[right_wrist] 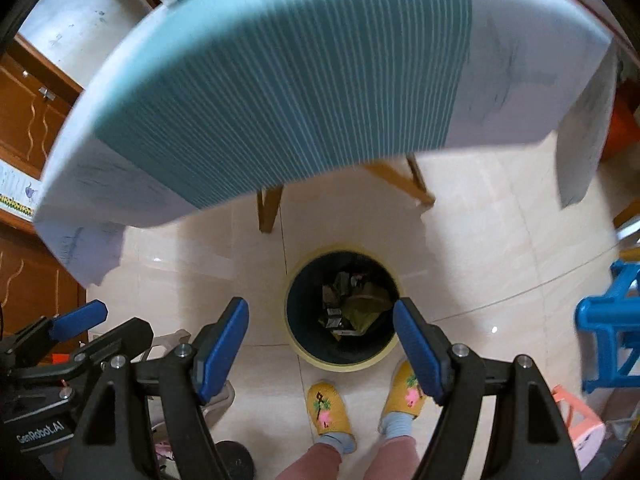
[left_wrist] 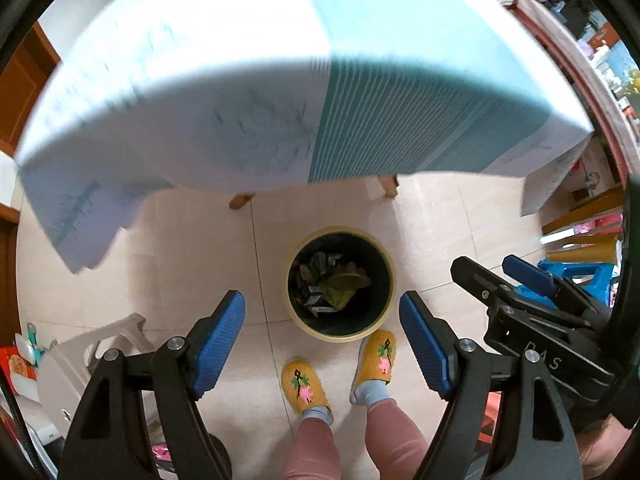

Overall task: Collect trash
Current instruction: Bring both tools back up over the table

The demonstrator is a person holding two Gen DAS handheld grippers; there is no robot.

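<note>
Left wrist view looks straight down between the left gripper (left_wrist: 322, 340), its blue ribbed pads spread wide apart and holding nothing. The right gripper (right_wrist: 320, 344), seen from its own camera, is likewise spread and empty; it also shows at the edge of the left view, just beside its partner. Both hang above the round yellow-rimmed waste bin with a dark liner (left_wrist: 340, 284), which sits on the floor directly under the jaws. Inside lies the collected trash (left_wrist: 330, 284): crumpled dark wrappers and a greenish leaf-like scrap. Empty jaws over a filled bin suggest a drop is done and the grippers are free for the next piece. The person's yellow knitted slippers with pink flowers (left_wrist: 304, 386) stand just beside the bin. Beyond, a table draped in a white and teal striped cloth (left_wrist: 240, 100) overhangs the pale tiled floor (left_wrist: 180, 248); a blue plastic stool (right_wrist: 608, 324) stands well apart.
</note>
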